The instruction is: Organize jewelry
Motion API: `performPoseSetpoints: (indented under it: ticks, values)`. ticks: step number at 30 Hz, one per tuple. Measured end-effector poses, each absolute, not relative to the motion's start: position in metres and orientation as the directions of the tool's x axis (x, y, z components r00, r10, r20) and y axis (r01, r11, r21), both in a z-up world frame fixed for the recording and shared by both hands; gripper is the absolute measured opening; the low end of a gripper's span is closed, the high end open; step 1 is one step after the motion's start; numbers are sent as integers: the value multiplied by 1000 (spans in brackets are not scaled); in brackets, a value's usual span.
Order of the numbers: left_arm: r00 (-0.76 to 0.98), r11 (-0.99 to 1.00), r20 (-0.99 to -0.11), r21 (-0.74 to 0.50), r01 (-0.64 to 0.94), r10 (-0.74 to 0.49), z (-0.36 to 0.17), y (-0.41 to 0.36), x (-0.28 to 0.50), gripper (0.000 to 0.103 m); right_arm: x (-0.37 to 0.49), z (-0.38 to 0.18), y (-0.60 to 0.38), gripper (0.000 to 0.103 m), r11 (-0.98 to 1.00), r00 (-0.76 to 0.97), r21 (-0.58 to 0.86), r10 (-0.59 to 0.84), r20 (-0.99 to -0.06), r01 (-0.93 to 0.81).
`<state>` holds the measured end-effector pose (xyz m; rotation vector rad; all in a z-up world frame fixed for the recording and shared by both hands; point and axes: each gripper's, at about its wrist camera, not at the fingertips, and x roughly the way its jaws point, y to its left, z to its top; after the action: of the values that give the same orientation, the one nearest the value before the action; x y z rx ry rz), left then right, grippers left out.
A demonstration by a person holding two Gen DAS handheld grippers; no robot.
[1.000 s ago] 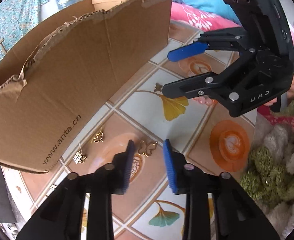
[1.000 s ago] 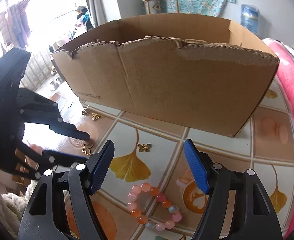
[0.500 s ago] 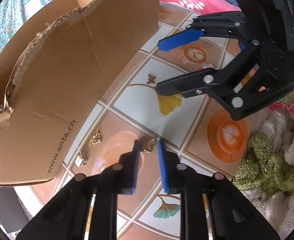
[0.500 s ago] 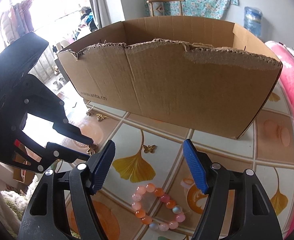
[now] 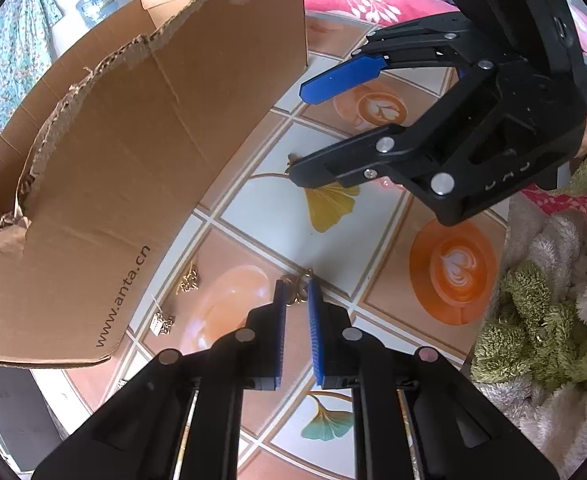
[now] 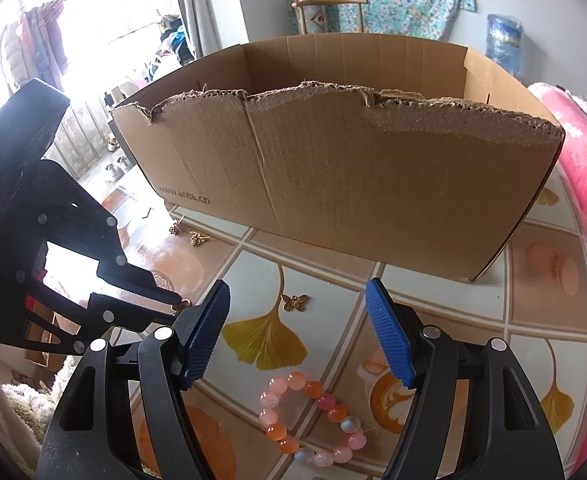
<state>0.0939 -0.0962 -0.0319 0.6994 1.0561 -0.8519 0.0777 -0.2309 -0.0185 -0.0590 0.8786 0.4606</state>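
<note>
My left gripper (image 5: 296,286) points steeply down at the patterned tablecloth. Its jaws are closing, and the blue pads pinch a gold open-wing butterfly charm (image 5: 295,293) at their tips. The right wrist view shows that charm (image 6: 184,303) as a gold speck at the left gripper's (image 6: 175,305) tips. My right gripper (image 6: 298,292) stands open above a small dark gold butterfly charm (image 6: 293,303). A pink and orange bead bracelet (image 6: 309,420) lies just below it. Behind stands a torn cardboard box (image 6: 333,184), open at the top.
Two small gold trinkets (image 5: 189,280) (image 5: 161,324) lie by the box's (image 5: 113,168) front left corner. A pink blanket (image 6: 585,208) borders the right side. Fluffy green and white fabric (image 5: 541,320) lies at the near edge.
The left gripper's jaws have narrowed from wide apart around the gold butterfly charm to pinching it, and the wrist has rolled a little. The right gripper has stayed where it was, open.
</note>
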Motion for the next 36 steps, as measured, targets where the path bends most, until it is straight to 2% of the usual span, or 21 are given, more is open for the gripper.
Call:
performPoseSetpoints:
  ticks: [8, 10, 11, 12, 17, 25, 30, 36]
  values:
    - [264, 502, -924, 96, 859, -276, -28, -90, 84, 10, 80, -19, -223, 65, 896, 538, 121, 359, -763, -427]
    - [271, 509, -921, 97, 855, -280, -24, -87, 84, 10, 81, -20, -219, 60, 893, 531, 114, 357, -768, -436]
    - [275, 514, -919, 96, 852, -283, -23, -85, 83, 8, 82, -21, -217, 57, 891, 528, 106, 353, -772, -441]
    - [274, 516, -919, 94, 851, -283, -22, -84, 83, 0, 83, -22, -215, 54, 890, 525, 99, 349, -776, -445]
    - [280, 530, -917, 92, 843, -285, -24, -77, 83, 0, 90, -31, -206, 37, 888, 494, 78, 324, -807, -454]
    - [273, 541, -914, 72, 838, -301, -22, -65, 84, 0, 89, -33, -203, 34, 899, 490, 65, 295, -820, -433]
    - [275, 553, -912, 66, 831, -304, -20, -57, 85, 1, 91, -34, -195, 22, 903, 501, 21, 256, -827, -428]
    - [279, 565, -910, 63, 823, -305, -17, -46, 85, 1, 90, -36, -190, 21, 909, 494, 15, 240, -836, -417]
